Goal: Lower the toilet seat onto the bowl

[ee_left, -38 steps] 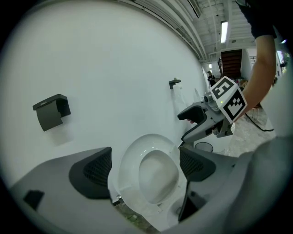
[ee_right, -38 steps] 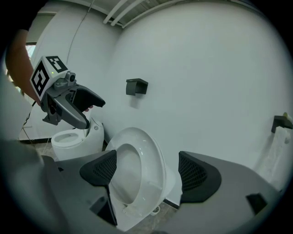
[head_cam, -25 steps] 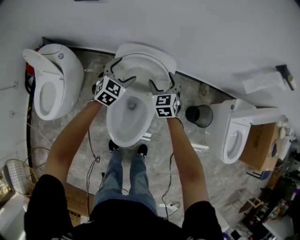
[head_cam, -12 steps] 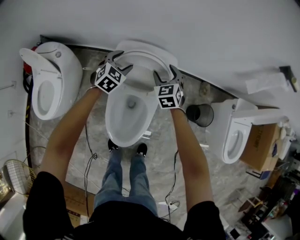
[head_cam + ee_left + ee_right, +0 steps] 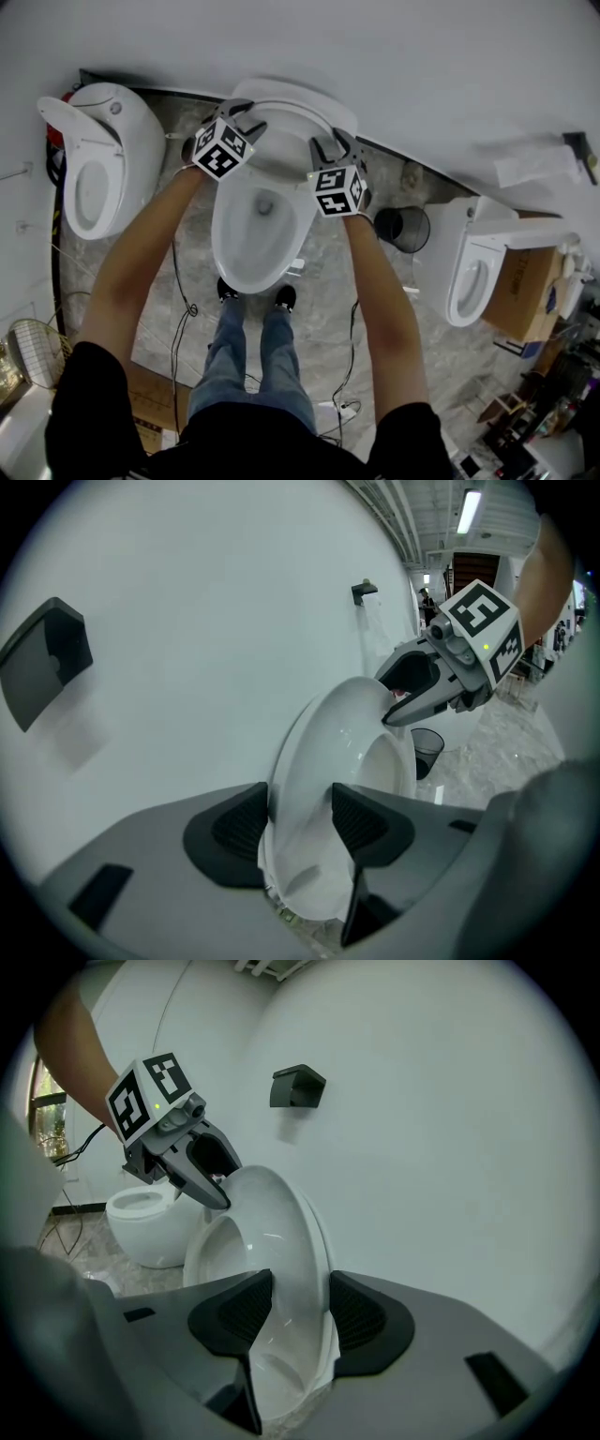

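The white toilet seat (image 5: 286, 114) stands raised against the wall above the open bowl (image 5: 255, 234). My left gripper (image 5: 246, 116) is at the seat's left rim and my right gripper (image 5: 330, 146) at its right rim. In the left gripper view both dark pads of the left gripper (image 5: 298, 822) press on the edge of the seat (image 5: 328, 761). The right gripper view shows the same, the pads of the right gripper (image 5: 300, 1307) squeezing the seat (image 5: 277, 1232). Both pairs of jaws have just been closing, with the seat between them.
Another toilet (image 5: 98, 159) stands to the left and a third (image 5: 473, 272) to the right, with a black bin (image 5: 401, 230) between. The person's feet (image 5: 253, 295) are at the bowl's front. Cables (image 5: 183, 319) trail on the floor. A black box (image 5: 297, 1087) is fixed to the wall.
Both grippers have moved toward the wall onto the raised seat's rim, and their wide-open jaws have narrowed onto it. The seat still stands upright.
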`<state>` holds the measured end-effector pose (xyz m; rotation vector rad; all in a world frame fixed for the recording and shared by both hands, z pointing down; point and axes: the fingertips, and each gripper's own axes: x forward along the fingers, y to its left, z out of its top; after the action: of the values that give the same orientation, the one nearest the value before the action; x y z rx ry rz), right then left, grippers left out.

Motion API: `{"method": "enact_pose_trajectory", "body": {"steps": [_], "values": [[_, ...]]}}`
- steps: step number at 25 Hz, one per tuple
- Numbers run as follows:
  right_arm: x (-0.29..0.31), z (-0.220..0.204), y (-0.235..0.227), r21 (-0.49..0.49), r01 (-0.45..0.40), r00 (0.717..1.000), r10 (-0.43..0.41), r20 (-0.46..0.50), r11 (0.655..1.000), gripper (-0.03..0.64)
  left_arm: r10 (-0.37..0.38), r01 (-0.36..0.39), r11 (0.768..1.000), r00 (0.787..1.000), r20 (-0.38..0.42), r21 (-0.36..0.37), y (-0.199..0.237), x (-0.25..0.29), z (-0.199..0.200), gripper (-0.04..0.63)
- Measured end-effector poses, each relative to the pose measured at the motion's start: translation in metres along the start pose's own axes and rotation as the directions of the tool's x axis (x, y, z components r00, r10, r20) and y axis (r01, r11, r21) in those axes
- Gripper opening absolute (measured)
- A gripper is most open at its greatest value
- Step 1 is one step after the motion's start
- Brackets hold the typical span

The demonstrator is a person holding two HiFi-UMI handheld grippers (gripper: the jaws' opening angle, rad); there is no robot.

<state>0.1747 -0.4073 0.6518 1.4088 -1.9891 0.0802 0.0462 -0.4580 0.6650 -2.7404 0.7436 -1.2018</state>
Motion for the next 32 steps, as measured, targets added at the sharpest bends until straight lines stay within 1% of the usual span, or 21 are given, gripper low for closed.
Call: {"method": "enact_pose_trajectory", "body": {"steps": [4, 18, 23, 27, 32], "values": [[-0.001, 0.0, 0.0, -0.019, -0.006, 1.0, 0.006, -0.003, 1.0, 0.206, 0.006, -0.006, 1.0, 1.0, 0.0, -0.005, 0.002, -0.001, 0.0, 0.19], [-0.024, -0.001, 0.016, -0.081, -0.014, 1.0, 0.014, 0.001, 0.997, 0.179, 0.017, -0.016, 0.997, 1.0, -0.015, 0.081, -0.015, -0.025, -0.007, 0.166], [-0.036, -0.002, 0.026, -0.11, -0.025, 1.0, 0.026, 0.008, 0.994, 0.167, 0.039, -0.035, 0.987, 0.999, -0.018, 0.154, -0.024, -0.037, -0.013, 0.156], [-0.047, -0.005, 0.034, -0.141, -0.044, 0.999, 0.046, 0.009, 0.989, 0.155, 0.041, -0.037, 0.98, 0.999, -0.02, 0.194, -0.033, -0.047, -0.017, 0.148], [-0.061, -0.006, 0.047, -0.165, -0.055, 0.998, 0.057, 0.009, 0.985, 0.149, 0.038, -0.033, 0.976, 0.999, -0.018, 0.217, -0.044, -0.062, -0.023, 0.135]]}}
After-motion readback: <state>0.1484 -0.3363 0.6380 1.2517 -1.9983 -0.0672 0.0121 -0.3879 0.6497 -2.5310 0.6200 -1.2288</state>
